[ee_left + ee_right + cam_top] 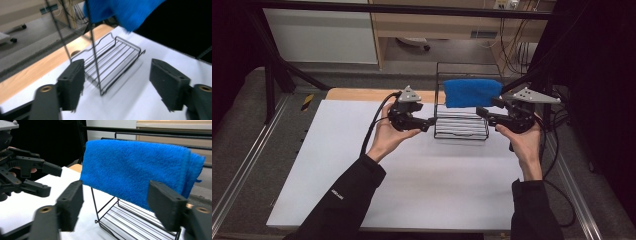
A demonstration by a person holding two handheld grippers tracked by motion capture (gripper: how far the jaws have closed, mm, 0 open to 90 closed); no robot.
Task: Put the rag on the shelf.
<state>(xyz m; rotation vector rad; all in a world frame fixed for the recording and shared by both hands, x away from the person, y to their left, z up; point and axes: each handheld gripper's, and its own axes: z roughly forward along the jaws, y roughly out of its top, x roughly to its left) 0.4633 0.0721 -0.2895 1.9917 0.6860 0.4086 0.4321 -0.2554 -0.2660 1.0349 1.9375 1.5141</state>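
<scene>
The folded blue terry towel (472, 93) drapes over the top bar of the black wire rack (461, 127) on the white tabletop (412, 180). A snagged loop or nudged rack could drag it off as the hands retreat. Left tongs (432, 121) and right tongs (480, 111) gape apart, empty, flanking the rack just below the towel.

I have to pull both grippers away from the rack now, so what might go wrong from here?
The blue towel hangs folded over the wire rack's top bar; a passing jaw might snag it and drag it off. The left gripper, jaws open, has a thin upright wire between them, so pulling back sideways may tip the light rack. The right gripper is open close to the towel.
</scene>
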